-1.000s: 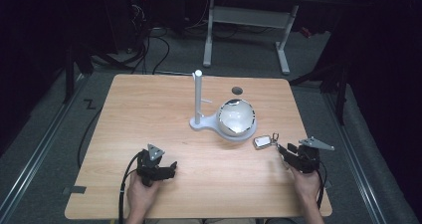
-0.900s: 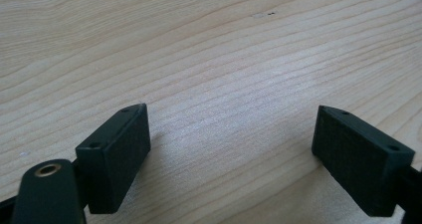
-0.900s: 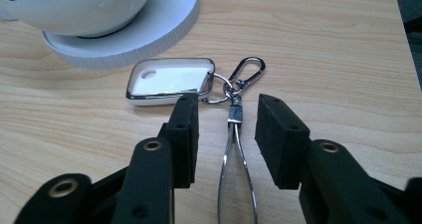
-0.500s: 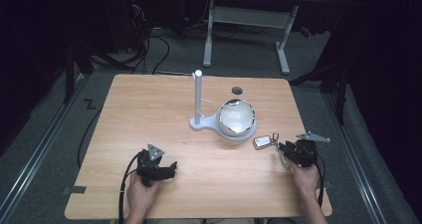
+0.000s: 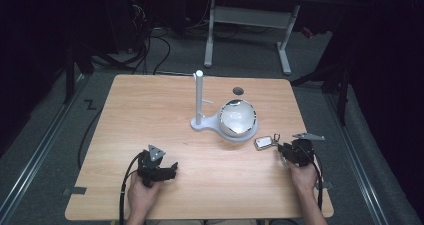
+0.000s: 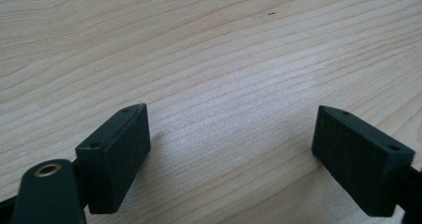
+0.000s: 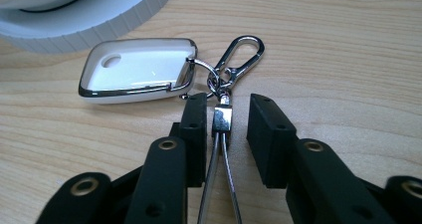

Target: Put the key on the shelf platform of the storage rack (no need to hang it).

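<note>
A white key fob (image 7: pixel 135 70) with a chrome rim lies flat on the wooden tabletop (image 5: pixel 150 115), just beside the white ribbed base (image 7: pixel 99 20) of a stand (image 5: pixel 199 97) that carries a rounded bowl (image 5: pixel 238 118). A ring, a carabiner clip (image 7: pixel 239 57) and a wire loop (image 7: pixel 220 174) trail from the fob's end toward the right tongs (image 7: pixel 225 127). Those tongs stand slightly parted around the loop's metal ferrule (image 7: pixel 222 118); the left jaw looks to touch it. The left tongs (image 6: pixel 229 149) are spread wide over bare wood, well apart.

One key fob (image 5: pixel 263 142), one stand (image 5: pixel 199 102), one bowl (image 5: pixel 238 118)
</note>
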`<state>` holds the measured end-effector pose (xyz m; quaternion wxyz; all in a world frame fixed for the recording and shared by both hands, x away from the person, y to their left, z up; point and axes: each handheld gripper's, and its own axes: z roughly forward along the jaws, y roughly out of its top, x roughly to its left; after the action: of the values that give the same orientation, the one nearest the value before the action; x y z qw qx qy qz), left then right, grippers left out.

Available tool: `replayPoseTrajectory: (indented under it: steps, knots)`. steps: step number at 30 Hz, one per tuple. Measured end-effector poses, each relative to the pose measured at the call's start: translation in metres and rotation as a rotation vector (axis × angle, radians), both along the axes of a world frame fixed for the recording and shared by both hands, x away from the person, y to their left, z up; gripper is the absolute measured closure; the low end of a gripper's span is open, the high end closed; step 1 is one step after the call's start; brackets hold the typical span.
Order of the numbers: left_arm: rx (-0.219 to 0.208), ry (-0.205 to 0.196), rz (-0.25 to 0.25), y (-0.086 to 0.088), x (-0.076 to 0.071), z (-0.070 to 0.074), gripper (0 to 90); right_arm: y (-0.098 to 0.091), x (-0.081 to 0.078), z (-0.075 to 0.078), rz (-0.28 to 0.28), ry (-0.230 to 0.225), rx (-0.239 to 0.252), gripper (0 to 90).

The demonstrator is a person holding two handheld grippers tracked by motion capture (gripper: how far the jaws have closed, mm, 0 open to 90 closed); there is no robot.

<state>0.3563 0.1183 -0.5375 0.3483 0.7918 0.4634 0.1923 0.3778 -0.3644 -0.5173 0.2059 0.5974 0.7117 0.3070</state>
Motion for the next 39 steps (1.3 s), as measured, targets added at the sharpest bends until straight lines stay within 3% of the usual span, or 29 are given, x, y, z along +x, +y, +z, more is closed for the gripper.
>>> replayPoseTrajectory:
  steps: [7, 11, 21, 39]
  knots:
    - [0.000, 0.000, 0.000, 0.000, 0.000, 0.000, 15.7, 0.005, 0.002, -0.004, 0.006, 0.002, -0.028, 76.5]
    - [0.000, -0.001, 0.001, 0.000, 0.000, 0.000, 15.7, 0.008, 0.001, -0.004, 0.017, -0.011, -0.077, 81.5]
    - [0.000, -0.001, 0.001, 0.000, 0.000, 0.000, 15.7, 0.014, -0.001, -0.004, 0.025, -0.030, -0.140, 82.1]
    - [0.000, 0.000, 0.000, 0.000, 0.000, 0.000, 15.7, 0.015, -0.016, 0.034, 0.082, -0.152, -0.080, 82.2]
